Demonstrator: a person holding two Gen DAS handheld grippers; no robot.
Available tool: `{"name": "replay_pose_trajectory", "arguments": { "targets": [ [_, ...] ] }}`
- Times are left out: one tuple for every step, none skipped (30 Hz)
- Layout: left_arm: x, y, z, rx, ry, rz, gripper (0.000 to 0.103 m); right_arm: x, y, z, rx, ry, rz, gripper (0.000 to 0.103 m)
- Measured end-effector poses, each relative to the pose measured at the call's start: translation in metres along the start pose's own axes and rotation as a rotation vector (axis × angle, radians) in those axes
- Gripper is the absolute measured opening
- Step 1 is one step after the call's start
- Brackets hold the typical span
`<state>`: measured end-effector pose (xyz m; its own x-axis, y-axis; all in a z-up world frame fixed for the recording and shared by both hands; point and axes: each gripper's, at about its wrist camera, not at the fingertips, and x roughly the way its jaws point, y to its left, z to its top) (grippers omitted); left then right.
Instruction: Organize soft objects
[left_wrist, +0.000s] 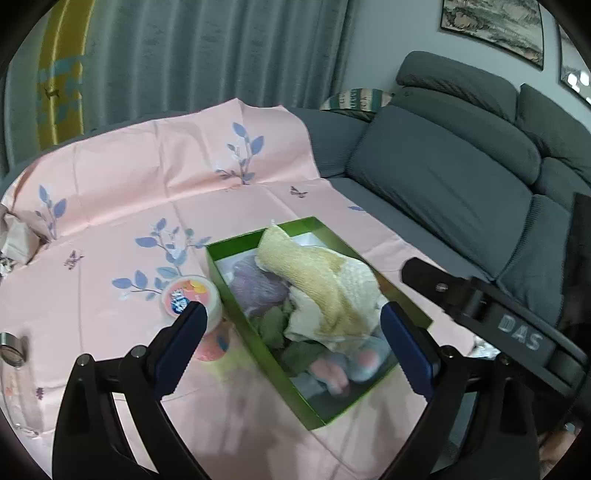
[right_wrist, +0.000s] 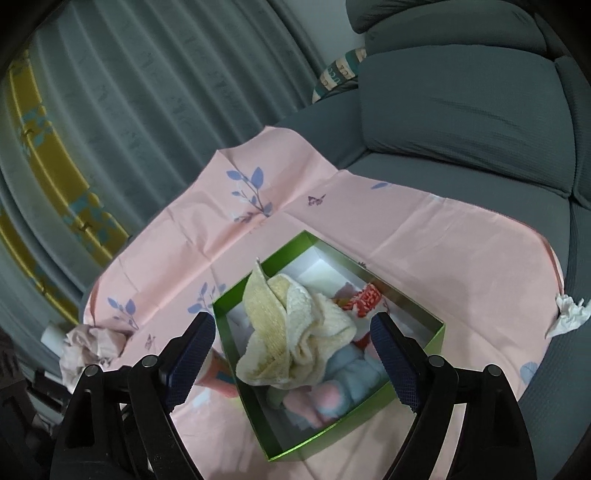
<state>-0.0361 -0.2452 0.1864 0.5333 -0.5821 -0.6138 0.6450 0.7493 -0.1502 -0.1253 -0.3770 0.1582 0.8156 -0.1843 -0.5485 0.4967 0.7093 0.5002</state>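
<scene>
Left to right: left tool wide open, holds nothing, green box just ahead between its jaws. Yellow towel is heaped in the box on the pink cloth over the sofa, long axis along the box. Right tool wide open, empty, equally near, straddling the towel.

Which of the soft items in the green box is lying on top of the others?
The cream-yellow towel: it is draped over the pile, one corner poking above the green box rim, while the purple, green and blue-pink pieces lie under it.
</scene>
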Motion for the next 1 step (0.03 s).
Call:
{"name": "replay_pose_trajectory", "arguments": {
  "targets": [
    [-0.0005, 0.0007, -0.0002, -0.004, 0.0, 0.003, 0.095, -0.0001, 0.0, -0.0013, 0.0, 0.002, -0.002, 0.087]
  ]
}}
